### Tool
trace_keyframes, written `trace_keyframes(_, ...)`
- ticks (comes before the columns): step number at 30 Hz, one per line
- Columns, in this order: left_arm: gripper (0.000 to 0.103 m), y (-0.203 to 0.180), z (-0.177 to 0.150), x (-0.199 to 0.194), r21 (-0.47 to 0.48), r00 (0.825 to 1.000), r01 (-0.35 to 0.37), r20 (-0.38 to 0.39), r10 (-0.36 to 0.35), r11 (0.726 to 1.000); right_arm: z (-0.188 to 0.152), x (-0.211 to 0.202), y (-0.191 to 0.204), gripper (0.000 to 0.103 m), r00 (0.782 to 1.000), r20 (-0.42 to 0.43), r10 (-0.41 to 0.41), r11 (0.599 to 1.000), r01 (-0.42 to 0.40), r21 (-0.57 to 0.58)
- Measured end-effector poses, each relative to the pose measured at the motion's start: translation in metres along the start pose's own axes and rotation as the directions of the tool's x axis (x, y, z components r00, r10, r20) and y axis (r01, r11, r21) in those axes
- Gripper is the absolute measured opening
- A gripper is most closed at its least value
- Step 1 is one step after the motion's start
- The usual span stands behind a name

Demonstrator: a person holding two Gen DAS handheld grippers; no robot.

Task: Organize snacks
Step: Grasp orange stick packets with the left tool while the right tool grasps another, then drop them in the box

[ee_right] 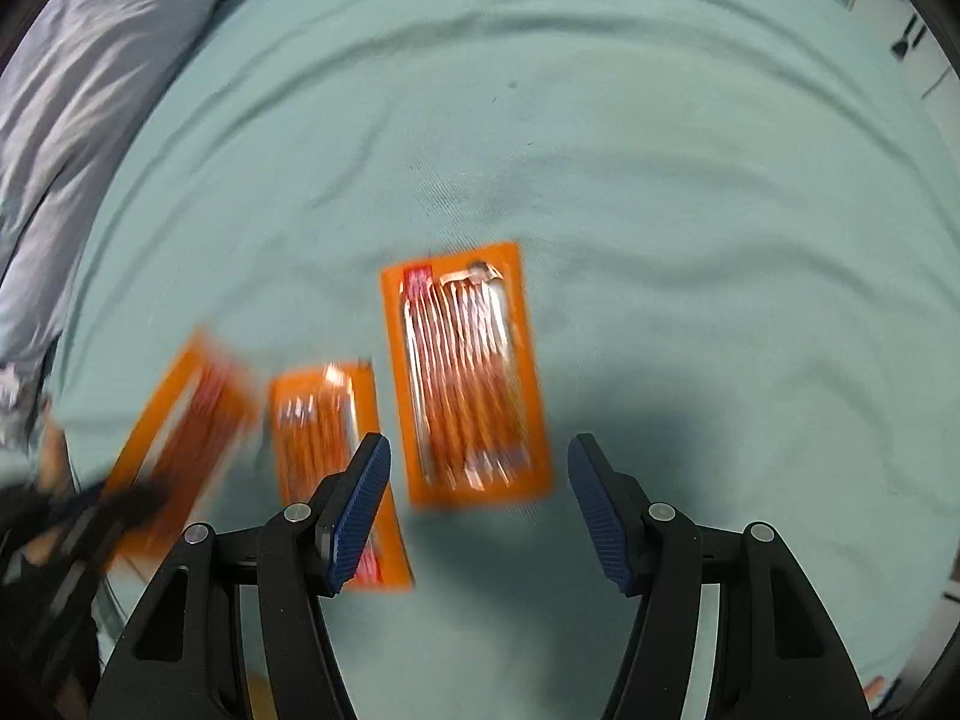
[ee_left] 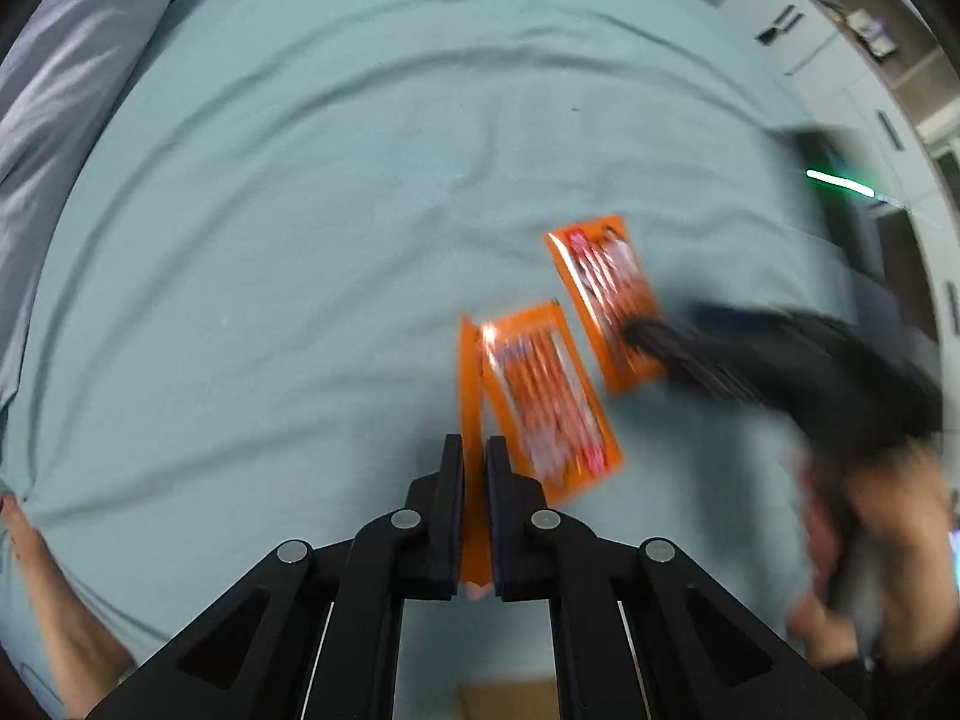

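Three orange snack packets are in play on a teal bedsheet. My left gripper is shut on one orange packet, held edge-on between its fingers; it also shows at the left in the right wrist view. A second packet lies flat just right of it, also seen in the right wrist view. A third packet lies flat ahead of my right gripper, which is open and empty just above it. The right gripper shows blurred over that packet.
A lilac pillow lies along the bed's left side. White cupboards stand beyond the bed at the right. The person's bare foot rests at the bed's lower left.
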State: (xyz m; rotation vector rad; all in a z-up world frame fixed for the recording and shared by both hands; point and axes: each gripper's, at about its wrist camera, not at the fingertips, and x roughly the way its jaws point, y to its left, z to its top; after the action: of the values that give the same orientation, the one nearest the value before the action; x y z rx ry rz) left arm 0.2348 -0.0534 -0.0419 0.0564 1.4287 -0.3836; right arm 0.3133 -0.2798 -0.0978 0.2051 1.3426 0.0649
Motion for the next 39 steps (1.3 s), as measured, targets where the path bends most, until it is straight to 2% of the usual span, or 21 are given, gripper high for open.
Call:
trace_keyframes(2,0.006,0.002,-0.023,-0.022,0.019,0.999,0.047,-0.018,-0.047,0.999,0.0,0.016,0.002,0.065,1.0,-0.031,-0.006,1.0,0.007,0.03)
trace_keyframes(4,0.005,0.003,-0.041,-0.04,0.031,0.996,0.086,-0.027,-0.085,0.996,-0.008,0.017,0.009,0.065,1.0,0.01,-0.029,0.999,0.029,-0.018)
trace_keyframes(6,0.005,0.005,-0.064,-0.062,0.049,0.991,0.134,-0.035,-0.132,0.99,-0.019,0.016,0.016,0.057,0.998,0.015,-0.065,0.995,0.066,-0.069)
trace_keyframes(7,0.005,0.005,-0.074,-0.073,0.06,0.986,0.163,-0.038,-0.161,0.985,-0.025,0.014,0.017,0.042,0.998,0.005,-0.07,0.994,0.07,-0.079)
trace_keyframes(8,0.005,0.002,-0.084,-0.082,0.078,0.981,0.194,-0.04,-0.191,0.978,-0.029,0.011,0.018,0.035,0.998,-0.003,-0.07,0.994,0.069,-0.079)
trace_keyframes(12,0.005,-0.012,-0.132,-0.108,0.13,0.956,0.292,-0.058,-0.287,0.948,-0.06,-0.012,0.015,0.033,0.992,0.034,-0.122,0.989,0.124,-0.076)
trace_keyframes(15,0.005,-0.02,-0.16,-0.112,0.14,0.946,0.325,-0.046,-0.321,0.935,-0.083,-0.049,0.011,0.033,0.996,0.052,-0.076,0.993,0.081,-0.087)
trace_keyframes(18,0.006,-0.027,-0.179,-0.092,0.181,0.948,0.317,-0.046,-0.314,0.931,-0.125,-0.103,0.015,0.033,0.999,0.053,-0.011,0.992,0.017,-0.123)
trace_keyframes(21,0.011,-0.04,-0.209,-0.053,0.241,0.947,0.308,-0.17,-0.273,0.92,-0.181,-0.151,0.02,0.034,0.994,0.024,0.107,0.988,-0.104,-0.117)
trace_keyframes(23,0.04,-0.042,-0.22,-0.027,0.263,0.957,0.235,-0.231,-0.176,0.936,-0.211,-0.172,0.022,0.034,0.982,0.01,0.187,0.977,-0.185,-0.11)
trace_keyframes(24,0.041,-0.041,-0.225,-0.016,0.264,0.959,0.195,-0.252,-0.127,0.945,-0.23,-0.179,0.025,0.034,0.975,0.002,0.223,0.969,-0.222,-0.106)
trace_keyframes(27,0.047,-0.036,-0.221,-0.015,0.258,0.966,0.17,-0.236,-0.109,0.951,-0.271,-0.184,0.032,0.034,0.961,-0.038,0.273,0.955,-0.275,-0.106)
trace_keyframes(28,0.053,-0.034,-0.215,-0.023,0.263,0.973,0.163,-0.203,-0.111,0.951,-0.277,-0.182,0.033,0.034,0.957,-0.051,0.285,0.952,-0.289,-0.105)
trace_keyframes(29,0.066,-0.032,-0.211,-0.029,0.267,0.979,0.154,-0.169,-0.111,0.951,-0.281,-0.176,0.034,0.034,0.952,-0.065,0.298,0.948,-0.303,-0.1)
trace_keyframes(31,0.083,-0.025,-0.194,-0.049,0.265,0.994,0.106,-0.034,-0.101,0.958,-0.262,-0.157,0.028,0.036,0.947,-0.097,0.307,0.946,-0.315,-0.079)
trace_keyframes(32,0.084,-0.02,-0.186,-0.061,0.254,0.995,0.067,0.051,-0.083,0.965,-0.265,-0.144,0.031,0.04,0.945,-0.128,0.301,0.948,-0.311,-0.071)
trace_keyframes(33,0.085,-0.018,-0.181,-0.066,0.243,0.994,0.048,0.085,-0.071,0.969,-0.267,-0.138,0.034,0.044,0.945,-0.155,0.289,0.951,-0.301,-0.063)
trace_keyframes(34,0.085,-0.013,-0.171,-0.071,0.228,0.992,0.029,0.112,-0.056,0.973,-0.266,-0.119,0.036,0.053,0.944,-0.195,0.266,0.959,-0.28,-0.052)
trace_keyframes(35,0.085,-0.009,-0.163,-0.071,0.211,0.993,0.023,0.108,-0.046,0.977,-0.268,-0.105,0.035,0.057,0.947,-0.221,0.234,0.969,-0.246,-0.032)
trace_keyframes(37,0.085,0.001,-0.148,-0.068,0.168,0.996,0.034,0.078,-0.048,0.985,-0.26,-0.094,0.041,0.058,0.949,-0.24,0.206,0.975,-0.219,-0.028)
trace_keyframes(39,0.088,0.006,-0.124,-0.053,0.093,0.998,0.047,0.042,-0.051,0.995,-0.255,-0.102,0.04,0.058,0.952,-0.222,0.209,0.974,-0.223,-0.037)
